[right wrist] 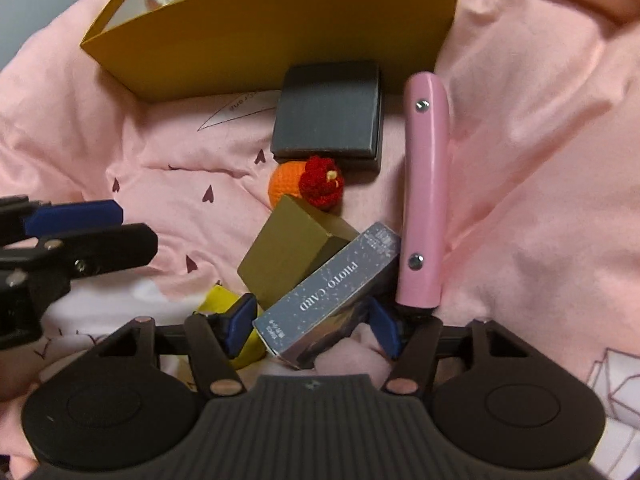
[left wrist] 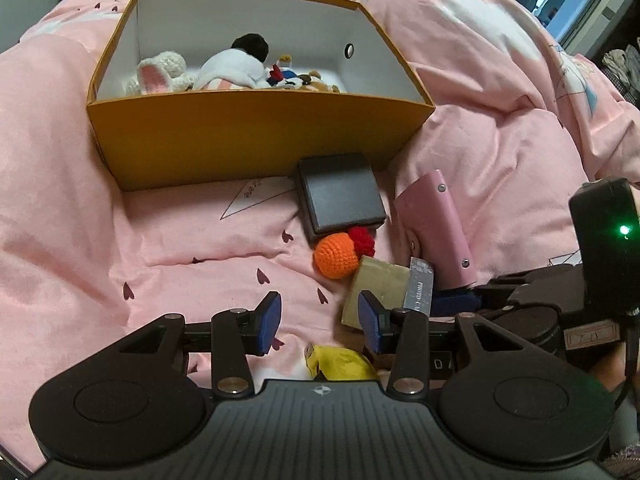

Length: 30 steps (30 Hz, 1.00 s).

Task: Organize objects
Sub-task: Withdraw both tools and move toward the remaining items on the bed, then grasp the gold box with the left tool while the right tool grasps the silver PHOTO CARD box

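Observation:
A yellow box (left wrist: pixel 248 136) with soft toys (left wrist: pixel 236 70) inside sits on the pink bedding; it also shows in the right wrist view (right wrist: pixel 280 28). Before it lie a black box (left wrist: pixel 340 200), an orange crochet ball (left wrist: pixel 334 256) with a red flower, a gold box (left wrist: pixel 376 288), a silver photo-card box (right wrist: pixel 332 292), a pink case (right wrist: pixel 424 200) and a yellow toy (left wrist: pixel 340 362). My left gripper (left wrist: pixel 320 322) is open and empty above the bedding. My right gripper (right wrist: pixel 312 326) is open with the photo-card box between its fingers.
The pink duvet (left wrist: pixel 500 120) rises in folds on the right. The left gripper (right wrist: pixel 72 236) shows at the left edge of the right wrist view, and the right gripper's body (left wrist: pixel 560 300) at the right of the left wrist view.

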Each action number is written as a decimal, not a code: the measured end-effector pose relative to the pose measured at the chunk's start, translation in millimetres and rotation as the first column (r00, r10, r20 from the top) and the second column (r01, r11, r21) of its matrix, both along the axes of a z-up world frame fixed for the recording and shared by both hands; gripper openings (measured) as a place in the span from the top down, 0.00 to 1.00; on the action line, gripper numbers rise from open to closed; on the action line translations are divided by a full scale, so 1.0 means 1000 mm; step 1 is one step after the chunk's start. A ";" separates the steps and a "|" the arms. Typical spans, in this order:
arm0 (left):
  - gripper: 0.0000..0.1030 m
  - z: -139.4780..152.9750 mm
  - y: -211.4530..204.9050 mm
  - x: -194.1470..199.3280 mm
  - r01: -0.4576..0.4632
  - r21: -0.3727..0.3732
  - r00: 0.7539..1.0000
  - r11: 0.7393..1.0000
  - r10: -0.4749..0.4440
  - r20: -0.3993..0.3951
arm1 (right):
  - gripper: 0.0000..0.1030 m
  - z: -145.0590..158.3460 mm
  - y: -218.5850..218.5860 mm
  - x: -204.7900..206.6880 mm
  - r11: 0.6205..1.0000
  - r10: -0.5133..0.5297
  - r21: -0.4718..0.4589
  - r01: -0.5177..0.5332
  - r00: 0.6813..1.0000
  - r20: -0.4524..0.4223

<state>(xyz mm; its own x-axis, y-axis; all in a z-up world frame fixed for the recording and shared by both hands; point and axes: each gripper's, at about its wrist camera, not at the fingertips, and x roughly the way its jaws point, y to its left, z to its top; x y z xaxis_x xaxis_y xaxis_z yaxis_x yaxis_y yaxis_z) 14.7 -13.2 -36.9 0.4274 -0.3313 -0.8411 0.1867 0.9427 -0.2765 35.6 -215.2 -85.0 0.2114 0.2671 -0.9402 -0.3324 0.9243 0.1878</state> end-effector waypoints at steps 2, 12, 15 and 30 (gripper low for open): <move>0.52 0.000 -0.002 0.000 0.013 -0.006 1.000 1.000 -0.013 -0.001 | 0.44 0.003 -0.006 0.001 1.000 -0.012 0.023 0.012 1.000 -0.010; 0.50 -0.006 -0.026 0.012 0.138 -0.049 0.990 0.989 -0.138 0.002 | 0.66 0.014 -0.044 0.000 0.991 -0.067 0.108 0.075 0.995 -0.075; 0.48 -0.009 -0.034 0.013 0.180 -0.005 0.984 0.984 -0.180 0.003 | 0.70 0.012 -0.056 0.009 0.978 -0.130 0.149 0.147 0.984 -0.121; 0.42 -0.047 -0.033 0.038 0.224 -0.042 0.971 0.974 -0.227 -0.073 | 0.68 0.007 -0.056 0.020 0.971 -0.144 0.166 0.173 0.975 -0.170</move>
<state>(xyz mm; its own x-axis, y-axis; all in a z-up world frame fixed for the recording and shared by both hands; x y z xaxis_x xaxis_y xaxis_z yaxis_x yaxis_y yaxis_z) 52.8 -46.1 -84.3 0.2731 -0.4400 -0.8554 0.3701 0.8688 -0.3288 55.7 -271.0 -78.2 0.1193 0.4085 -0.9049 -0.1378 0.9094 0.3924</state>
